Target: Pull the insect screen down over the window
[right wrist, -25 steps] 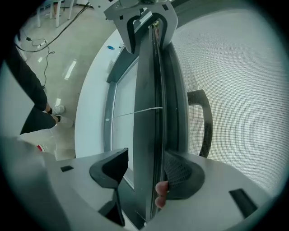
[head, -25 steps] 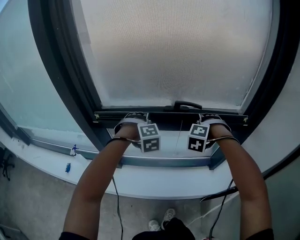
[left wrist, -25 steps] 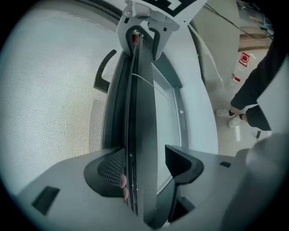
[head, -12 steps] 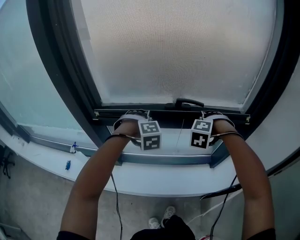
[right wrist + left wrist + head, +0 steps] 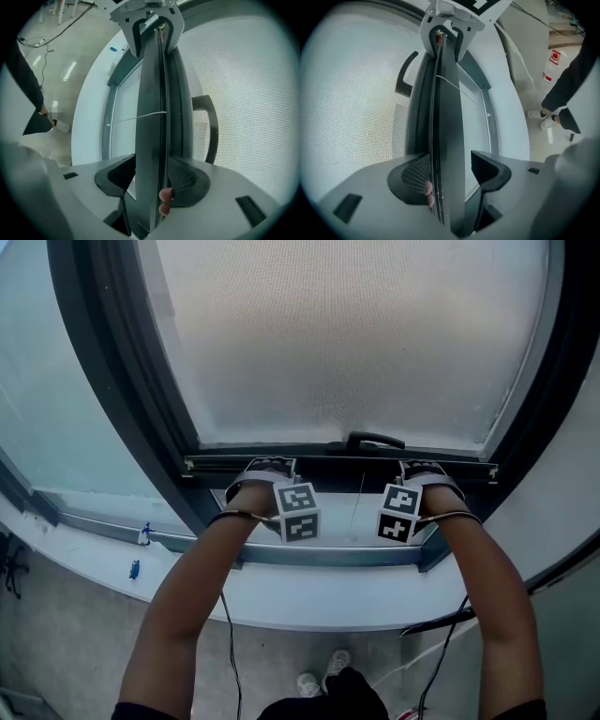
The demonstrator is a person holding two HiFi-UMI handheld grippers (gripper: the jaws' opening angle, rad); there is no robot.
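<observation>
Looks like the tail end of the pull. The screen point(image 5: 356, 343) already covers nearly the whole window, and its bar point(image 5: 337, 466) sits low, just above the bottom frame point(image 5: 328, 557), with a strip of opening left under it.

Both grippers are on the bar, one either side of the handle point(image 5: 375, 441). The right gripper point(image 5: 152, 164) has the bar between its jaws. They've just been closing in, and both pads now look pressed on it. The left gripper point(image 5: 450, 161) straddles the bar too, but only the screen-side pad touches. The other jaw stands a sliver off, so that one isn't actually gripping.

So my guess is the step in hand is getting a grip before the last push down. The next move would need the left jaws to close, then both hands to go down evenly so the bar stays level and doesn't jam in the side tracks.

The screen itself is a fine pale mesh, taut and flat, with no sag or tears that show. The bar is a slim dark rail, and a thin cord point(image 5: 358, 502) hangs below it.
</observation>
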